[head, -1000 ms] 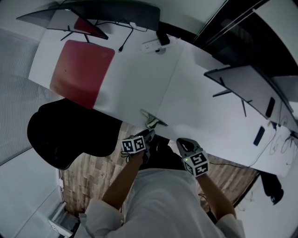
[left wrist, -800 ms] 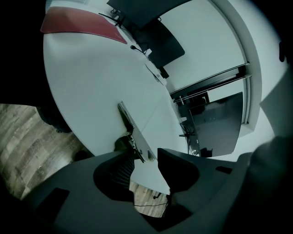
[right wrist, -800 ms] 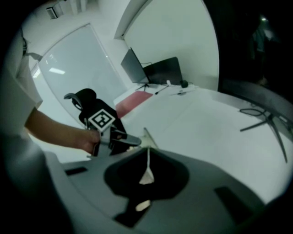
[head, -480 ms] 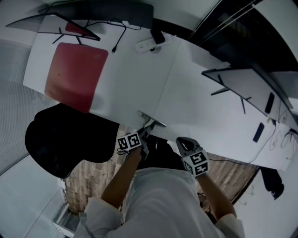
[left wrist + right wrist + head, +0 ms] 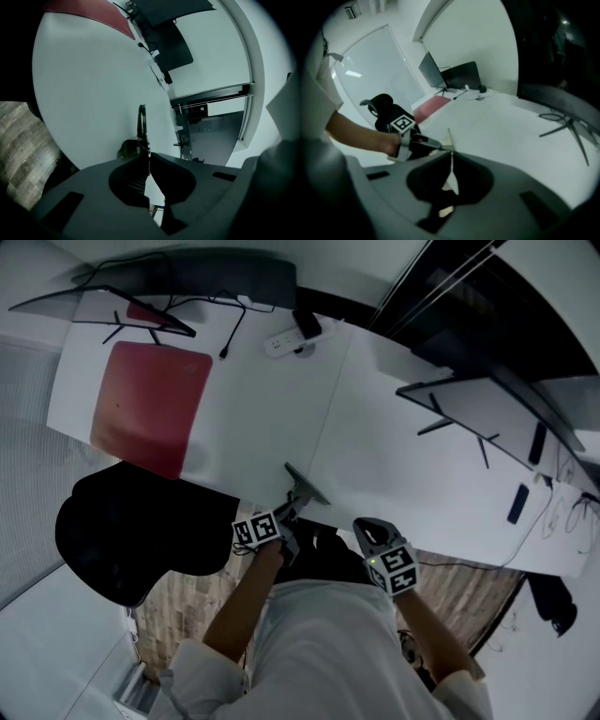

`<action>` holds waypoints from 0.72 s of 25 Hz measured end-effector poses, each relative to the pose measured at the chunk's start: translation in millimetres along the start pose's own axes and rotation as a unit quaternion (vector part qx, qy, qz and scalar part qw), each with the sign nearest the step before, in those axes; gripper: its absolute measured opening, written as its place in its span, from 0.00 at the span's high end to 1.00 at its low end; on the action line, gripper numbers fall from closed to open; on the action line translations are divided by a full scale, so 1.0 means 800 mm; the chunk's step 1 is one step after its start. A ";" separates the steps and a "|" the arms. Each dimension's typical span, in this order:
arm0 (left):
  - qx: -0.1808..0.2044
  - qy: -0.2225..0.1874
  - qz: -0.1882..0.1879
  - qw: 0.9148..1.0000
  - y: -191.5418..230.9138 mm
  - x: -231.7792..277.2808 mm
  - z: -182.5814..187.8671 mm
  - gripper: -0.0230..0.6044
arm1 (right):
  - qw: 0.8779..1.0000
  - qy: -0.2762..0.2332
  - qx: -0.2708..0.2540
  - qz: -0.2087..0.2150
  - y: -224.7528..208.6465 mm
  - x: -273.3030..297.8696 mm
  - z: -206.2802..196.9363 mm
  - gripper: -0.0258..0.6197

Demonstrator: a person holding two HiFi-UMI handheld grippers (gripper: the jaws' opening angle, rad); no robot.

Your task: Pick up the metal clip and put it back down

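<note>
The metal clip (image 5: 306,486) is a thin dark spring clip at the near edge of the white table (image 5: 394,456), tilted up off the surface. My left gripper (image 5: 289,512) reaches it from below the table edge and is shut on its handle. In the left gripper view the clip (image 5: 141,123) stands edge-on, straight ahead of the closed jaws of that gripper (image 5: 148,154). The right gripper view shows the left gripper (image 5: 436,146) pinching the clip (image 5: 449,137). My right gripper (image 5: 367,529) hangs to the right below the table edge, shut and empty, its jaws (image 5: 451,157) meeting in a line.
A red mat (image 5: 145,404) lies at the table's far left, next to a black chair (image 5: 131,531). A white power strip (image 5: 281,341) and dark screens (image 5: 216,277) sit at the back. Thin black stands (image 5: 450,418) rest on the right half.
The left gripper's jaws have shut on the clip. The clip lay flat at the table edge before and now tilts upward. The right gripper has stayed where it was.
</note>
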State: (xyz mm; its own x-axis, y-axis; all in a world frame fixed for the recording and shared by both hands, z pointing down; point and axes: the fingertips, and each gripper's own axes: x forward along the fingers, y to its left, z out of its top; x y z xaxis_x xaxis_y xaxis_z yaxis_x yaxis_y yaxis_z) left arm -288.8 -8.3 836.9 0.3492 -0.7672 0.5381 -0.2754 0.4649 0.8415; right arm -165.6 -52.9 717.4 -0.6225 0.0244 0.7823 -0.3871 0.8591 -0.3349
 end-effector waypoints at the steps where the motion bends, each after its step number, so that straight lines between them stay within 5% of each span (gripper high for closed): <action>1: 0.001 0.001 -0.002 1.000 -0.003 -0.001 0.001 0.91 | 1.000 -0.003 0.000 -0.002 0.000 -0.001 0.002 0.91; 18: 0.077 0.080 -0.025 0.994 -0.063 -0.019 -0.002 0.91 | 0.997 -0.049 0.004 -0.052 0.000 -0.034 0.028 0.91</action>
State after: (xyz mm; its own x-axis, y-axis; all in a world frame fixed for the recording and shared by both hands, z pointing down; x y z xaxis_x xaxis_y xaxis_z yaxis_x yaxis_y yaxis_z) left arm -279.1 -19.3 786.7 0.5002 -0.7023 0.5066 -0.3827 0.3456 0.8568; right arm -164.1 -64.9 684.5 -0.6418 -0.1159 0.7581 -0.4590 0.8500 -0.2586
